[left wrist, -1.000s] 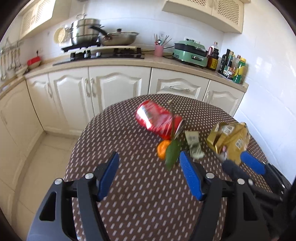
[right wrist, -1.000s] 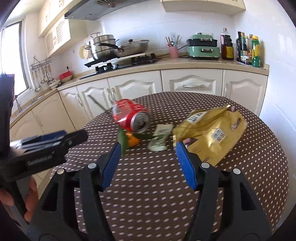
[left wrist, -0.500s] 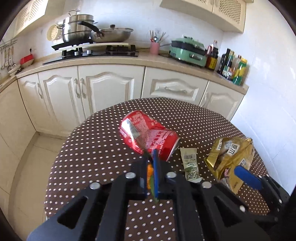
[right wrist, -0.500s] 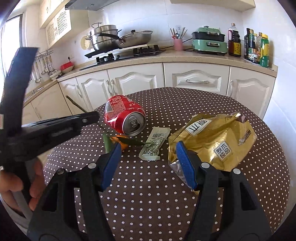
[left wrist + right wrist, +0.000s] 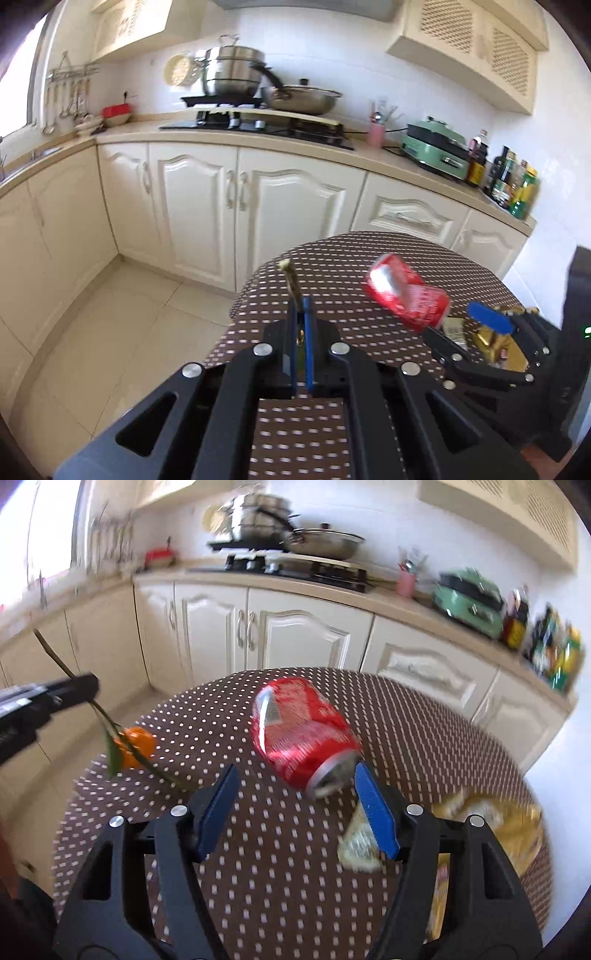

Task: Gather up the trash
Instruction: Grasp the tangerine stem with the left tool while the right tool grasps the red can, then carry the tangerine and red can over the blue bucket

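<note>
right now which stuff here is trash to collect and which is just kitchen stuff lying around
For the job:
- orange peel with stem and leaf, stem held in the left gripper
- crushed red can
- small wrapper
- gold snack bag

Just there:
- pots
- green cooker
- bottles
- pink utensil cup

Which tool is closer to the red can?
Right. The right tool is open right at the can, one finger almost touching its end. The left tool is off to the side, shut on an orange's stem.
</note>
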The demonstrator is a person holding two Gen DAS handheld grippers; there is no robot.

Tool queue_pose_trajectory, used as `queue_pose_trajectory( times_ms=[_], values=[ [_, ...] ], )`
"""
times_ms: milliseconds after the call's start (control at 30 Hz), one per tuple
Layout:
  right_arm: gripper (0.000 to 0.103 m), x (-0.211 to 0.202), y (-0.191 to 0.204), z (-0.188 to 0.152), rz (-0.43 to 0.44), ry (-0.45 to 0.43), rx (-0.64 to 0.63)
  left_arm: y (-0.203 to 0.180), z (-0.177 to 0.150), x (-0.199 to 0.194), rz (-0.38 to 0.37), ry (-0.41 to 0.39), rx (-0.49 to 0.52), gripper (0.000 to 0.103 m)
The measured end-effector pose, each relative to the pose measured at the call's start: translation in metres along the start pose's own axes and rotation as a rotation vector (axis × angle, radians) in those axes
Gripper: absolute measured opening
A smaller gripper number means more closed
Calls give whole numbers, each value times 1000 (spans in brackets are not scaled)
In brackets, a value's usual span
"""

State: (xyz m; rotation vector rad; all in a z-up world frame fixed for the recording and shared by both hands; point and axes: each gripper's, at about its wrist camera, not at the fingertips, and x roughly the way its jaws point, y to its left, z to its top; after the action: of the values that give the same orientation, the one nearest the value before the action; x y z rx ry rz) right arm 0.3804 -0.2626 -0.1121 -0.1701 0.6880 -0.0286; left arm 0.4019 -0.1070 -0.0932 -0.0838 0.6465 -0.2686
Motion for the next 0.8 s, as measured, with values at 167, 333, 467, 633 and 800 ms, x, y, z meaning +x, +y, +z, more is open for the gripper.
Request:
queue_pose_trajectory(
  times_ms=[167, 333, 467, 633, 800],
  values=[
    [65, 42, 47, 9, -143, 64, -233, 29, -1, 8, 27, 5, -38, 3],
    [64, 77, 64, 7, -311, 80, -346, 49, 0, 16, 40, 7, -50, 3],
    [32, 94, 64, 4, -404, 93, -409, 55, 1, 17, 25, 5, -61, 3],
    [18, 68, 45, 12, -343, 31, -298, 57, 0, 11, -7, 8, -53, 3],
    [14, 24, 38, 21, -120, -15, -122, 63, -7, -8, -40, 3, -71, 3]
  ],
)
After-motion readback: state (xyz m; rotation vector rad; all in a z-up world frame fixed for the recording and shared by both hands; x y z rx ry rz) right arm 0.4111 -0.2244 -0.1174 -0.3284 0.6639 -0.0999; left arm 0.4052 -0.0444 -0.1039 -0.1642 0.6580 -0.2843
